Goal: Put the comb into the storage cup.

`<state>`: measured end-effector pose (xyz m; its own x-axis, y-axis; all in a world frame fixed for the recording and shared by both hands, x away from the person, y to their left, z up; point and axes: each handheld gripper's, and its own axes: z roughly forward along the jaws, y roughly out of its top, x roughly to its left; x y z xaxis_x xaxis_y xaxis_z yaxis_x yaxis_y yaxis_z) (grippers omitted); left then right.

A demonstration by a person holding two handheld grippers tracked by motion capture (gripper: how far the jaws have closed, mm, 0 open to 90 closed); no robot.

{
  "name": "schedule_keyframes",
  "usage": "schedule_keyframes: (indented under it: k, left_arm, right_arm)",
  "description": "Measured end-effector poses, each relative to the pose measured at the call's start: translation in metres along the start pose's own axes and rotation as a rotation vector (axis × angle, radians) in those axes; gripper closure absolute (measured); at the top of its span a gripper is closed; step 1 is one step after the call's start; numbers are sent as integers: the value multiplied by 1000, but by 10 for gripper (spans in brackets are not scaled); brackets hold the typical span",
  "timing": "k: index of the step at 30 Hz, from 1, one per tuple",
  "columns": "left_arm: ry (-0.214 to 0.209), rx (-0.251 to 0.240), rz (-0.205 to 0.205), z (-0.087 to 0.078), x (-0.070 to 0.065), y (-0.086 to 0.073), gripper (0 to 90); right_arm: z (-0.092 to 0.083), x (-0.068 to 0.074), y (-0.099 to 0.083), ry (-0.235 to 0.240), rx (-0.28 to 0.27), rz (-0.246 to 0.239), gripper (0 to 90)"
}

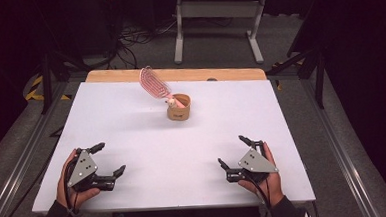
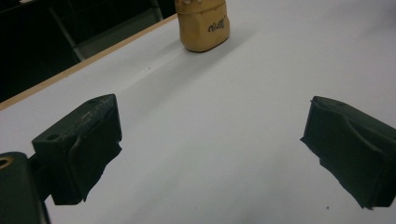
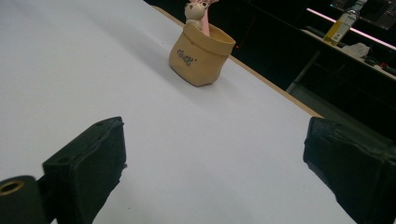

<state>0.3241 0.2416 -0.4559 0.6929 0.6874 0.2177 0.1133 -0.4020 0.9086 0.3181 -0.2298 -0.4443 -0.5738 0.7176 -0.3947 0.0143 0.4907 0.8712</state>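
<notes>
From the high view we see a white table (image 1: 147, 141) with a tan pot (image 1: 178, 108) standing in the upper middle of the frame, a pink hairbrush (image 1: 155, 84) leaning out of it toward the upper left. At the lower left the left gripper (image 1: 109, 159) rests on the table in a hand (image 1: 67, 187), jaws spread wide with nothing between them. At the lower right the right gripper (image 1: 233, 150) sits likewise, also spread and empty.

In the left gripper view our two black jaws stand far apart over bare white surface, and the pot (image 2: 203, 25) sits at the top centre, partly cut by the frame edge.

In the right gripper view the jaws are again wide apart; the pot (image 3: 201, 56) stands in the upper middle, with a small bear figure (image 3: 195, 12) on the pink handle poking from it.
</notes>
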Motion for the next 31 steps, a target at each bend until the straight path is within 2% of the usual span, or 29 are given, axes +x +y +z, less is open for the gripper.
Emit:
schedule_keyframes:
  k: [9, 13, 16, 31]
  left_arm:
    - [-3, 0, 8, 1, -1, 2, 55]
    - [-8, 9, 5, 4, -2, 1, 57]
    - [-16, 20, 18, 7, -5, 1, 57]
    - [-31, 22, 16, 12, -7, 3, 57]
  right_arm:
    - [1, 3, 1, 16, -9, 4, 65]
    - [0, 2, 1, 15, -17, 15, 65]
    - [-1, 0, 0, 14, -20, 27, 65]
    - [-4, -1, 0, 3, -13, 25, 66]
